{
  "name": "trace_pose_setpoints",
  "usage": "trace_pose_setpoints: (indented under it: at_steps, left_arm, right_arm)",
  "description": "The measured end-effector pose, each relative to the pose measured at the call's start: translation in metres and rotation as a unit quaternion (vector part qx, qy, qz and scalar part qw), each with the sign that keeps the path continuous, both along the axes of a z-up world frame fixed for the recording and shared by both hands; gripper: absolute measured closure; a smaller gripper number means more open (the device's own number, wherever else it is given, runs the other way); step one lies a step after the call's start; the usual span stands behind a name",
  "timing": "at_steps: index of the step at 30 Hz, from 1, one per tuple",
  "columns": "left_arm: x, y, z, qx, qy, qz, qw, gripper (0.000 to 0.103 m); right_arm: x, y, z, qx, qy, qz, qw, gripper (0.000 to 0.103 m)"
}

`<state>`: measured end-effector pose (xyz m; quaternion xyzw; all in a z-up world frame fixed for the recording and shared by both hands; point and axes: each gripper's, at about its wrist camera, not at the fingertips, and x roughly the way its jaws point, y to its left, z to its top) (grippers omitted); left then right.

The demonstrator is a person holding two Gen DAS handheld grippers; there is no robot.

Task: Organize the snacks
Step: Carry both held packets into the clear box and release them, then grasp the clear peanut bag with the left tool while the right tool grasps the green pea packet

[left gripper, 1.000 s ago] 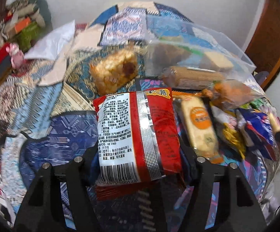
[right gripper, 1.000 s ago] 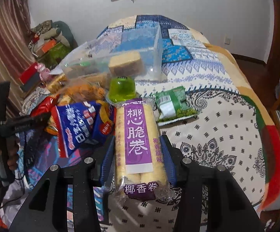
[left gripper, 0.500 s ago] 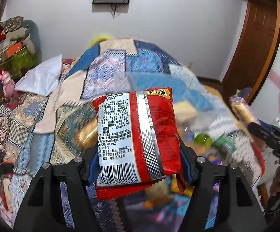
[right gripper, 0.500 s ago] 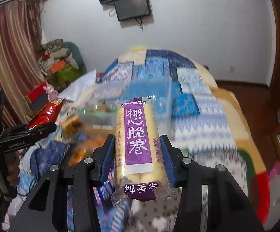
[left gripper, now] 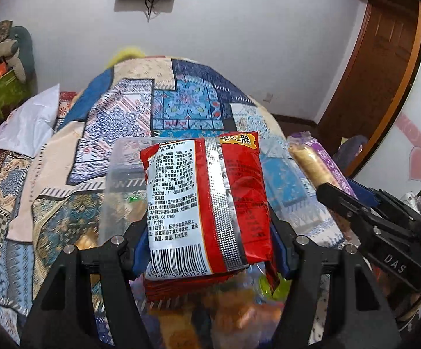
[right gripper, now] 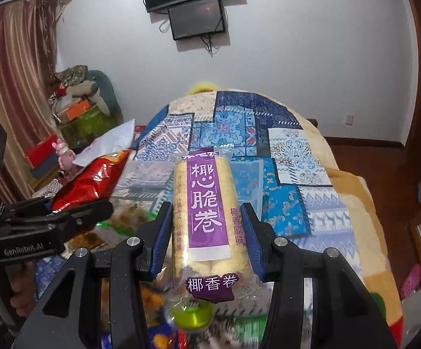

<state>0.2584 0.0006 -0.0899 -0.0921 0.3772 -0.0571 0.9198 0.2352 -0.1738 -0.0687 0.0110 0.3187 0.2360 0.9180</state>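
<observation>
My left gripper (left gripper: 207, 229) is shut on a red snack bag (left gripper: 207, 203) with a white printed back and a barcode, lifted over the bed. My right gripper (right gripper: 207, 224) is shut on a clear pack of yellow rolls with a purple label (right gripper: 209, 212), also in the air. A clear plastic bin (left gripper: 123, 171) sits just beyond both packs, holding some snacks. In the left wrist view the roll pack (left gripper: 312, 163) and right gripper (left gripper: 344, 203) show at the right. In the right wrist view the red bag (right gripper: 94, 180) and left gripper (right gripper: 73, 215) show at the left.
The bed carries a patchwork quilt (left gripper: 187, 101). More loose snacks lie blurred below the grippers, among them a green jelly cup (right gripper: 191, 315). A white pillow (left gripper: 27, 122) and stacked boxes (right gripper: 76, 110) are at the left; a wooden door (left gripper: 385, 67) stands at the right.
Both grippers have risen off the snack pile with their packs and tipped up, bringing the wall and screens into view. The clear bin now lies right behind both packs.
</observation>
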Motion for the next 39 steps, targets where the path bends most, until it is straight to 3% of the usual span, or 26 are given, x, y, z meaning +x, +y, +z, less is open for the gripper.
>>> trace_pose_setpoints:
  at_steps: [9, 16, 21, 26, 29, 39]
  left_arm:
    - [0.055, -0.012, -0.038, 0.024, 0.054, -0.012, 0.9982, 0.037]
    - [0.062, -0.020, -0.048, 0.044, 0.058, -0.019, 0.9972, 0.037]
    - [0.064, -0.021, -0.048, 0.041, 0.076, -0.022, 0.9960, 0.031]
    - [0.052, -0.019, -0.035, 0.031, 0.064, -0.018, 0.9973, 0.023]
    - [0.040, -0.015, -0.021, 0.031, 0.054, -0.015, 0.9980, 0.022]
    - [-0.029, 0.038, 0.026, 0.072, 0.003, 0.021, 0.9972, 0.009]
  right_arm:
    - [0.037, 0.014, -0.034, -0.033, 0.042, 0.005, 0.999, 0.060]
    - [0.039, 0.012, -0.042, -0.039, 0.046, 0.008, 0.998, 0.061]
    - [0.039, 0.010, -0.040, -0.036, 0.053, 0.007, 0.998, 0.060]
    - [0.033, 0.005, -0.031, -0.038, 0.055, 0.007, 0.998, 0.060]
    - [0.026, 0.001, -0.021, -0.036, 0.047, 0.006, 0.998, 0.056]
    - [-0.011, -0.025, 0.015, -0.035, 0.004, -0.016, 0.999, 0.034]
